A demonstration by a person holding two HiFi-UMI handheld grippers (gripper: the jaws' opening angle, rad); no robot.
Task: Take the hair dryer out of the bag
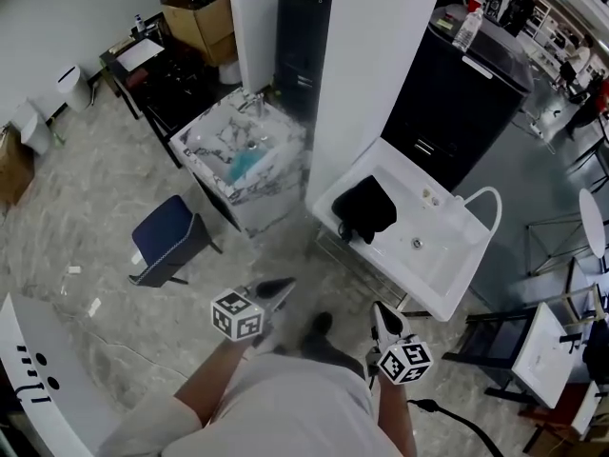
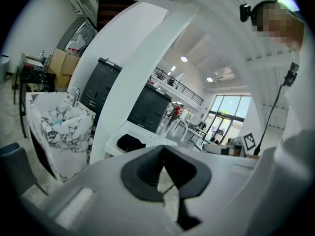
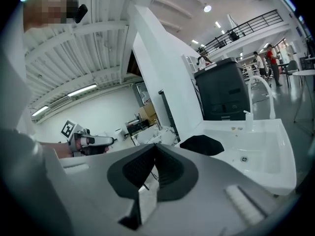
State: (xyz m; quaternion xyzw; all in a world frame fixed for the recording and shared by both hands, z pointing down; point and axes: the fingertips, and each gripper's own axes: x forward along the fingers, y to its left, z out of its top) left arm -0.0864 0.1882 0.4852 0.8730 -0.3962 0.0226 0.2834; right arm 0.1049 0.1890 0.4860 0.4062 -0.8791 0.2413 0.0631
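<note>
A black bag (image 1: pixel 366 208) lies on the left end of a white washbasin unit (image 1: pixel 447 255) ahead of me; no hair dryer shows. My left gripper (image 1: pixel 284 285) and right gripper (image 1: pixel 377 309) are both held low in front of my body, well short of the basin, jaws shut and empty. In the left gripper view the shut left gripper (image 2: pixel 163 149) points toward the bag (image 2: pixel 130 142), which looks small and far. In the right gripper view the shut right gripper (image 3: pixel 154 147) has the bag (image 3: pixel 203 145) just beyond its tips, with the left gripper at the left.
A white pillar (image 1: pixel 371 55) rises behind the basin, with black cabinets (image 1: pixel 457 93) to either side. A marble-patterned sink stand (image 1: pixel 243 150) and a navy stool (image 1: pixel 169 236) are to the left. White chairs and tables (image 1: pixel 542 350) are at the right. A tap (image 1: pixel 487 198) arches over the basin.
</note>
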